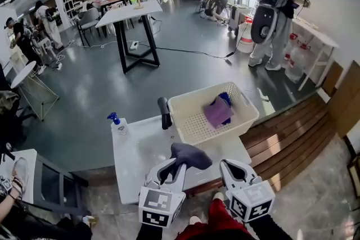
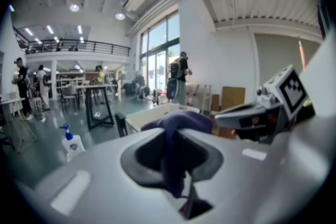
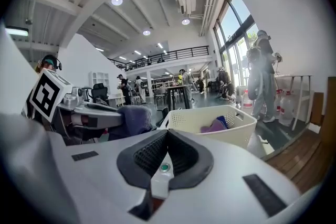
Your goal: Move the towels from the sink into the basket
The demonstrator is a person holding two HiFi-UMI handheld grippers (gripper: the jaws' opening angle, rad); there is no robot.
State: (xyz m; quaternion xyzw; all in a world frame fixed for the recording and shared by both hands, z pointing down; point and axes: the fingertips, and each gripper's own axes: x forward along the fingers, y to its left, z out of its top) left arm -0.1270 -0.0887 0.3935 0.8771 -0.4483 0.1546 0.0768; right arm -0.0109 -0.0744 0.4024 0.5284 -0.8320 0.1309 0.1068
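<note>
left gripper [image 1: 171, 168] has its jaws pinched on a dark grey towel [image 1: 193, 155], which sits bunched over the jaw tips, lifted clear above the white sink top [image 1: 132, 160]. ahead and a little to the right stands the black faucet [image 1: 164, 113], and just beside it the white basket [image 1: 194, 127], with a purple towel [image 1: 217, 112] and a blue towel [image 1: 225, 98] already lying in it. right gripper [image 1: 228, 167], at the far right, has its jaws together on nothing.

the step in hand looks like the carry to the basket. to do it well, i would hold the pinch firm, since only a fold seems caught. i would raise the cloth enough that its loose end passes over the faucet and the near rim, and let go only once it hangs well inside the basket walls.
</note>
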